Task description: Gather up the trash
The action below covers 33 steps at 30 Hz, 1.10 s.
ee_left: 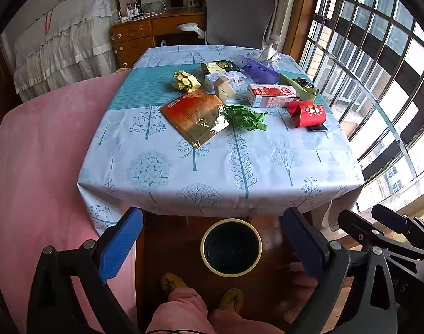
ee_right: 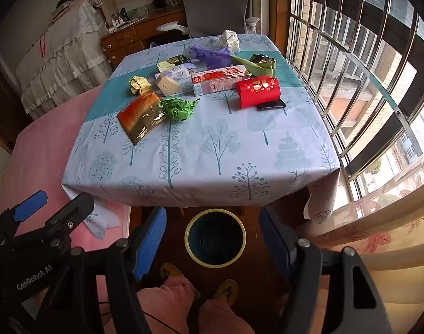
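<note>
A pile of trash lies on the far half of the tree-print tablecloth (ee_left: 184,172). It includes an orange foil packet (ee_left: 195,114), crumpled green paper (ee_left: 246,117), a red paper cup (ee_left: 309,112) on its side, a red-and-white carton (ee_left: 270,94) and a purple bag (ee_left: 260,71). On the floor under the near table edge stands a dark round bin (ee_left: 203,247) with a cream rim; nothing shows inside it. My left gripper (ee_left: 213,214) and right gripper (ee_right: 212,211) both hang open over the bin, well short of the trash, with nothing between the fingers.
A pink-covered bed (ee_left: 44,153) lies left of the table and a barred window (ee_left: 379,69) runs along the right. A grey office chair (ee_left: 239,14) and a wooden desk (ee_left: 145,30) stand behind. A person's pink-trousered legs and yellow slippers (ee_left: 231,299) are beside the bin.
</note>
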{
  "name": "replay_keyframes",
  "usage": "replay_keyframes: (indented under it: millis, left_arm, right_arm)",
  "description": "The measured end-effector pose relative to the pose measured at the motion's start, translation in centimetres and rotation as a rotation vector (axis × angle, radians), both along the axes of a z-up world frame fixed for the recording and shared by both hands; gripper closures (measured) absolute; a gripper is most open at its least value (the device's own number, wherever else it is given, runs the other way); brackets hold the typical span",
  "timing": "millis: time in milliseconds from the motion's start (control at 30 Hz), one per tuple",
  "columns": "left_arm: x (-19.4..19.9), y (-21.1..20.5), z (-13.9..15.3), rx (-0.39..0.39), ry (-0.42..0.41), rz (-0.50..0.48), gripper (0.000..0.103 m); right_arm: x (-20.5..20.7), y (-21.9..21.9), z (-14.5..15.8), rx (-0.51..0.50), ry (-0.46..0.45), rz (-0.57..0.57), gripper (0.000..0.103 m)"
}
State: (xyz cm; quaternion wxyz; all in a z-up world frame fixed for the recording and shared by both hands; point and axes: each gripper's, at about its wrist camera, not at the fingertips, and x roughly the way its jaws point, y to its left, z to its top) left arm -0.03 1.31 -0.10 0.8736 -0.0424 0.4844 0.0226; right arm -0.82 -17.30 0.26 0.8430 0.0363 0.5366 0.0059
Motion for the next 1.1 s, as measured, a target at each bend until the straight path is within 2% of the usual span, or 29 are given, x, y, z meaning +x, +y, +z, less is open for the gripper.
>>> replay_keyframes:
  millis: [1100]
  left_arm:
    - [-0.5,-0.2,1.1,0.028,-0.035,0.035,0.004]
  right_arm:
    - [-0.1,-0.3,0.8,0.035,-0.038,0.034,0.033]
